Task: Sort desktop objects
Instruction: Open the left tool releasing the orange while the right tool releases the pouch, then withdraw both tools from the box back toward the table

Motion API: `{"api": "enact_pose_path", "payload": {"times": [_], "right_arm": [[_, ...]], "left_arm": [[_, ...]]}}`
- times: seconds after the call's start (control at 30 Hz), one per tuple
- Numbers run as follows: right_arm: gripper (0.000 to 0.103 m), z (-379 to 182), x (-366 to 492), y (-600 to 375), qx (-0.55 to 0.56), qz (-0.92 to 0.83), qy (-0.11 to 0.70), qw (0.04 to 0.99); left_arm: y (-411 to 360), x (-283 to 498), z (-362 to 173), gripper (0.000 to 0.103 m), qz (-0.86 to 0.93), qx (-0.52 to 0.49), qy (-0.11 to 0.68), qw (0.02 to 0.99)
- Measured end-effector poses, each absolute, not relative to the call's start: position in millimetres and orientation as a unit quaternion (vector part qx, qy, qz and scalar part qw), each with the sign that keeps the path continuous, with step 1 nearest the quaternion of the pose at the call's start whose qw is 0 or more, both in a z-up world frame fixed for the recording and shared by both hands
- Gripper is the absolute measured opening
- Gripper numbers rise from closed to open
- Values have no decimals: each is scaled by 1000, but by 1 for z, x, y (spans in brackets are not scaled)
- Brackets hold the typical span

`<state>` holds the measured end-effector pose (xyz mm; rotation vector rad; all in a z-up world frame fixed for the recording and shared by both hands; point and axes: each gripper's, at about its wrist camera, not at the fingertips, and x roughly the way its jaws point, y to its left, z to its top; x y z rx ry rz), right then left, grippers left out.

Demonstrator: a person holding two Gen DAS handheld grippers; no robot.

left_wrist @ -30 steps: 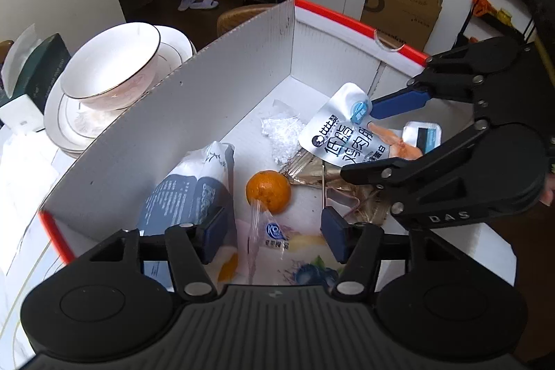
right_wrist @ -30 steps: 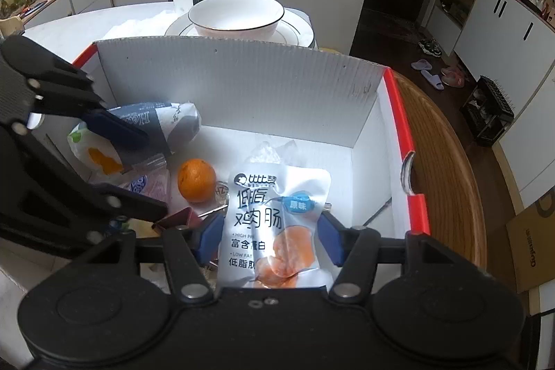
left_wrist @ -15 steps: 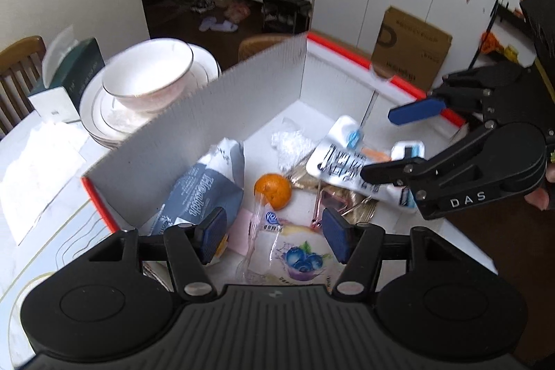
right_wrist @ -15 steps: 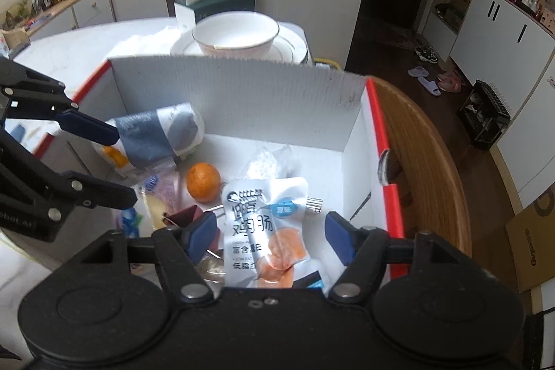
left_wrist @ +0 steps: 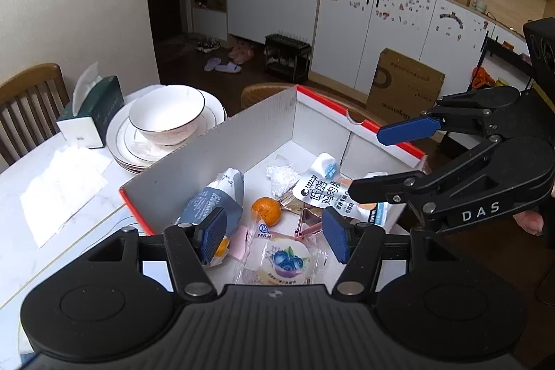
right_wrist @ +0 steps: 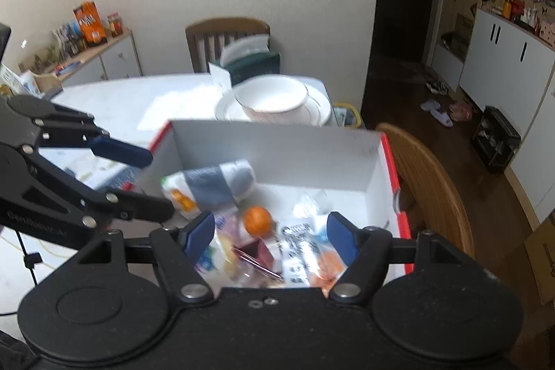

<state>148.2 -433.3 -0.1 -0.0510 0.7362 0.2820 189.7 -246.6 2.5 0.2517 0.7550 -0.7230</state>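
Both grippers empty above the box (left_wrist: 222,141). Left gripper (left_wrist: 274,236) half-spread; right gripper (right_wrist: 269,236) opening wide, chicken pouch (left_wrist: 321,193) loose beneath. Advice: lift clear of rim, then seek table items at 9 o'clock.

white box (left_wrist: 222,144) with red rim on the table — orange (left_wrist: 266,211), grey bag (left_wrist: 215,196), snack packets lying inside.
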Motion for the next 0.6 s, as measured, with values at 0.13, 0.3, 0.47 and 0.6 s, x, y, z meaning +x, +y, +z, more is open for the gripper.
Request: {"api": "enact_pose_path", "payload": {"times": [0.13,0.3,0.47,0.6], "right_arm": [[72,10,138,-419,-24,144,342,928],[73,16,130,-396,-18,153,335,930],[74,20,121,-368,-12,158,330,931],[74,21,113,-340,-15,166,326,931]], "left_arm": [[-229,178,10,61,-341,114,349,866],[-200,168,17,68,-329,97,340,876],[-165,159,19,76,-313,83,335,885],[-134,153,19,81,-302,69,337,889]]}}
